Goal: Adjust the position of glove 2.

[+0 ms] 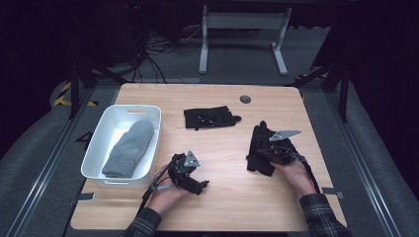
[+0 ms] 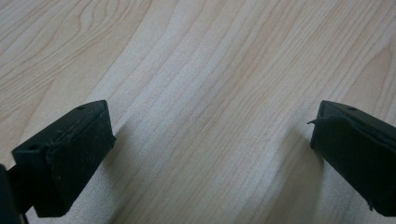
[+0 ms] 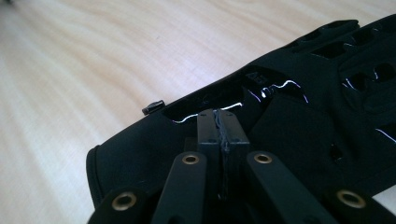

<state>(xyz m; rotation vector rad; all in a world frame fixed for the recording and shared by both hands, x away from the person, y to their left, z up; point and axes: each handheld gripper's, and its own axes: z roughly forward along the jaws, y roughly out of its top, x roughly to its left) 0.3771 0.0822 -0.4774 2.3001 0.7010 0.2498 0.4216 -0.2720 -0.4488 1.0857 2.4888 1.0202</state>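
Pinching a black glove (image 1: 260,148) near the table's (image 1: 222,197) right edge, the right gripper (image 3: 219,126) has its jaws clamped flat together on the fabric. In the right gripper view the pads meet with just a thin fold of cloth between them, close to the cuff. That is a slim bite, so my call is to lift slowly and watch whether the fold slips out.

Over near the front edge, left of centre, the left gripper (image 2: 210,140) rests low over bare wood with its jaws spread wide and nothing between them.

A second black glove (image 1: 210,117) lies flat toward the far edge, well apart from the held one. The white bin (image 1: 94,148) sits at the left edge with a grey mitten (image 1: 129,147) already lying inside, so the job looks like clearing gloves into that bin.

To do this step well, I'd raise the glove clear of the wood before carrying it across, because dragging could snag it on the left gripper in the path. Keeping the pinch tight until the glove hangs above the bin's open top seems wise. Dropping it beside the mitten, not on the rim, should finish it cleanly.
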